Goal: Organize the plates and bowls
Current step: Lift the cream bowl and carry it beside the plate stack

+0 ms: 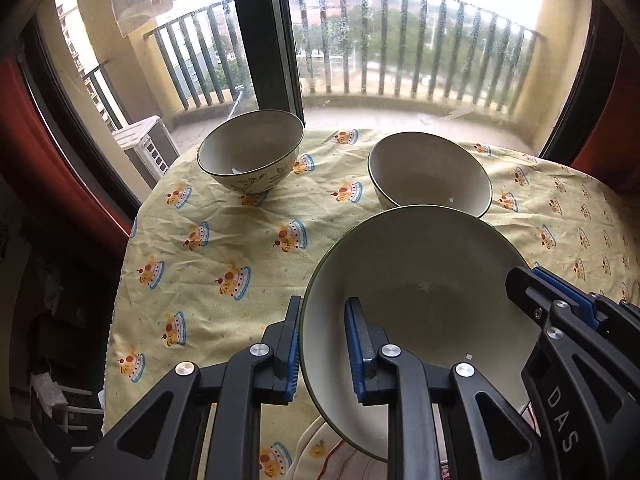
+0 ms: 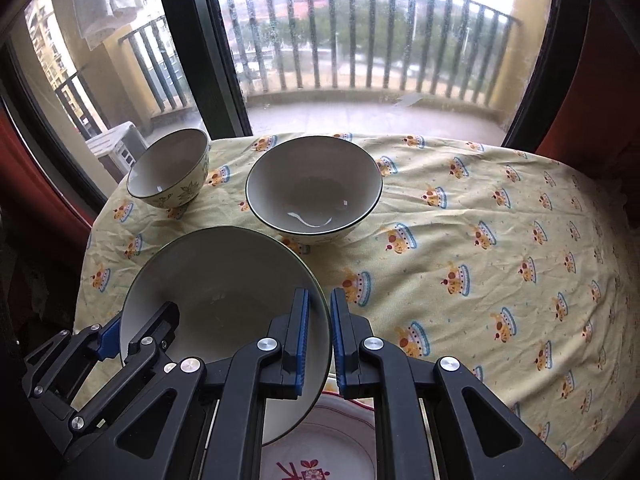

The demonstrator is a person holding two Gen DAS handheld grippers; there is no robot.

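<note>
Readable only: "DAS" in pale capitals — running down the black arm of the right gripper (image 1: pixel 560 292), left wrist view.

Two bowls (image 2: pixel 314 190) block far-left; cloth (image 2: pixel 500 240) right open.

we cannot see the near rim of the big bowl (image 1: pixel 420 280); the left gripper (image 1: pixel 322 344) arms cover it. under it a white plate (image 2: pixel 320 444) with red print shows only in part, cut by the bottom edge. the far bowl (image 1: pixel 430 172) has its near wall hidden behind the big bowl. the tablecloth (image 1: pixel 208 248) runs out of frame, and the balcony (image 1: pixel 400 108) view is blurred by dirty glass.
</note>
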